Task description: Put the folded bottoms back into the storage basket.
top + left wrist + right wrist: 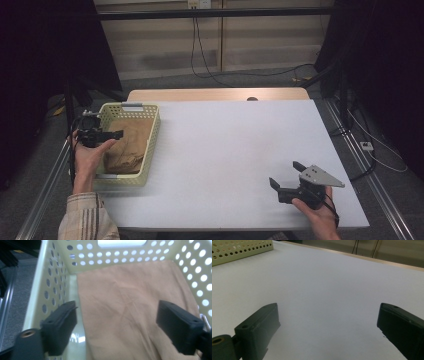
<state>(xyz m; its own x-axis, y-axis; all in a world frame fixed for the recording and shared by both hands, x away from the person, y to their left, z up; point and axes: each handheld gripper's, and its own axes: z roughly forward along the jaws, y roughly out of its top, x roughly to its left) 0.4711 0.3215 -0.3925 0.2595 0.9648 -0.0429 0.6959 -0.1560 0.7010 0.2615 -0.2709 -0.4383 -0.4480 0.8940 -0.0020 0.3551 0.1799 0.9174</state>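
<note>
White table [225,145] in the high view: basket [150,145] at its left with the cloth [131,145] inside, left gripper [107,134] over it. Left gripper view: jaws wide apart above the cloth [125,310], gripping nothing. Right gripper view: right gripper [328,322] gapes empty over bare table.

In the high view the left gripper [116,134] and the hand [90,152] holding it cover part of the basket's [150,145] left wall, and its fingers are too small there to tell apart. The cloth [131,145] has its left part hidden behind that hand. In the left gripper view the cloth [130,310] runs off the bottom edge, and the right finger [178,326] hides a strip of it. The basket [50,277] is cut off at top and right. In the right gripper view, a corner of the basket [239,250] shows, the rest cropped by the picture's edge.
</note>
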